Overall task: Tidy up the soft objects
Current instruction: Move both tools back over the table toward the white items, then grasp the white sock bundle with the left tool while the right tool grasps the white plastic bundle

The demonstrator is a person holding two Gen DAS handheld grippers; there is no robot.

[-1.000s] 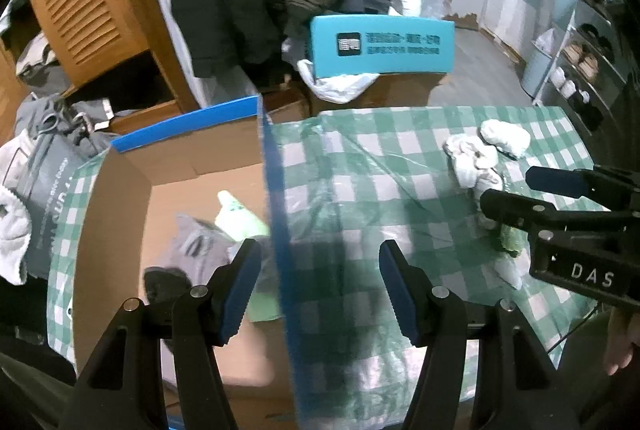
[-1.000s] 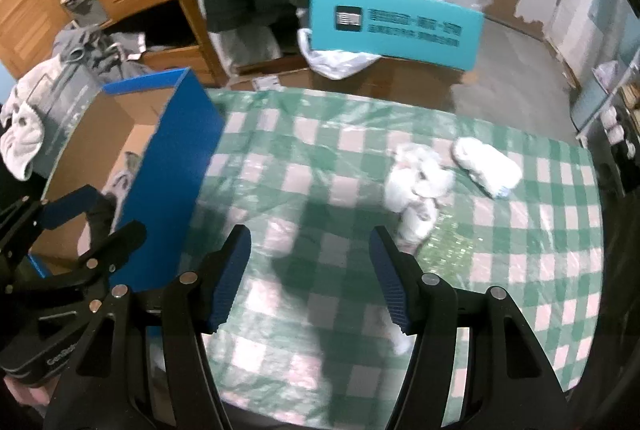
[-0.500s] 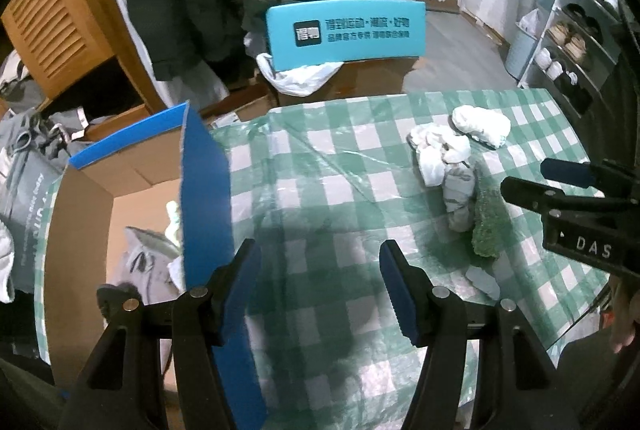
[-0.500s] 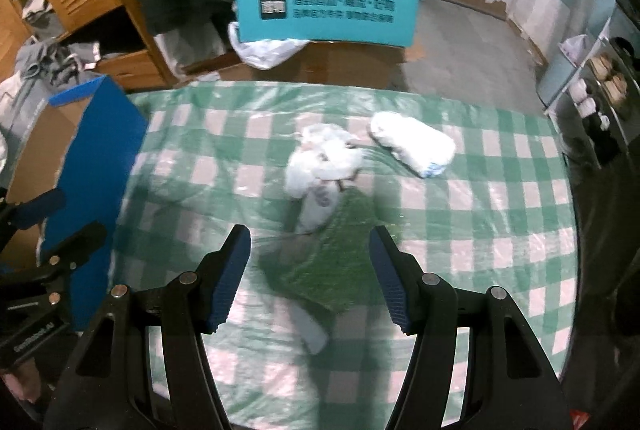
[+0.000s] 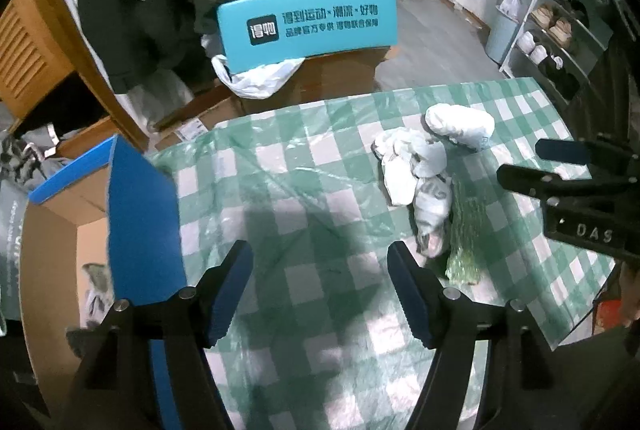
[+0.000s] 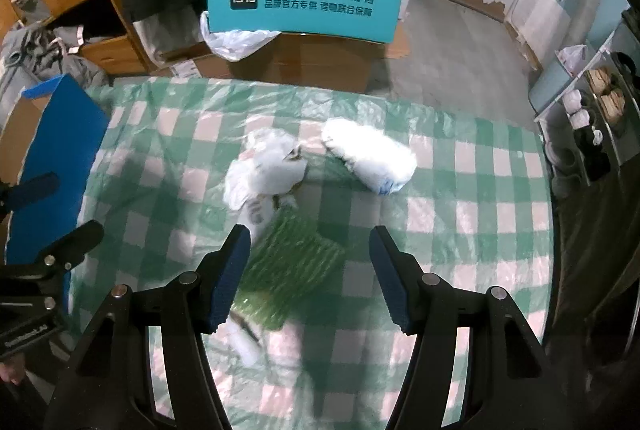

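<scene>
While both tongs hang empty over the checked table, the risks are easy to call. Cardboard box sits at the table's left edge, some soft items already inside. Left gripper: jaws opening, nothing betw. them, only bare cloth below. White sock pile lies mid-table, green bag touching its near side, white bundle just right of it. Right gripper: released, green bag below. Bag looks slippery, could squirt out; socks could snag and drag along. Only left view shows box contents; only right view shows the bag's full flat face.
</scene>
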